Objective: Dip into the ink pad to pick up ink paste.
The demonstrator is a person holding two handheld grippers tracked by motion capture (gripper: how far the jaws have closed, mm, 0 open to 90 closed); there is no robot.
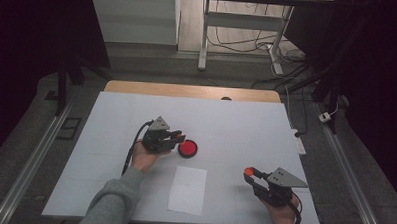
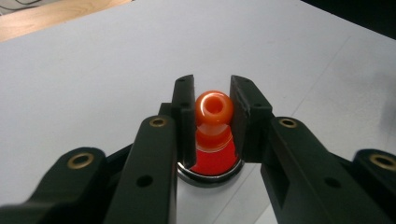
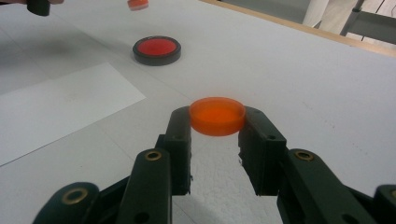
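Note:
My left gripper (image 1: 179, 137) hovers just left of a round red dish with a dark rim (image 1: 187, 148). In the left gripper view its jaws (image 2: 212, 100) are shut on a small orange piece with a hollow ball-shaped end (image 2: 214, 108), held right over the red dish (image 2: 212, 163). My right gripper (image 1: 251, 174) rests near the table's front right and is shut on a flat orange round cap (image 3: 217, 115), which shows as an orange spot (image 1: 249, 170) in the high view. The right gripper view also catches the red dish (image 3: 157, 49) farther off and the orange piece (image 3: 137, 4) above it.
A white sheet of paper (image 1: 188, 189) lies near the front edge between the two hands. The white tabletop (image 1: 236, 123) has a wooden strip (image 1: 187, 90) along its far edge. Desk legs and cables stand on the floor beyond.

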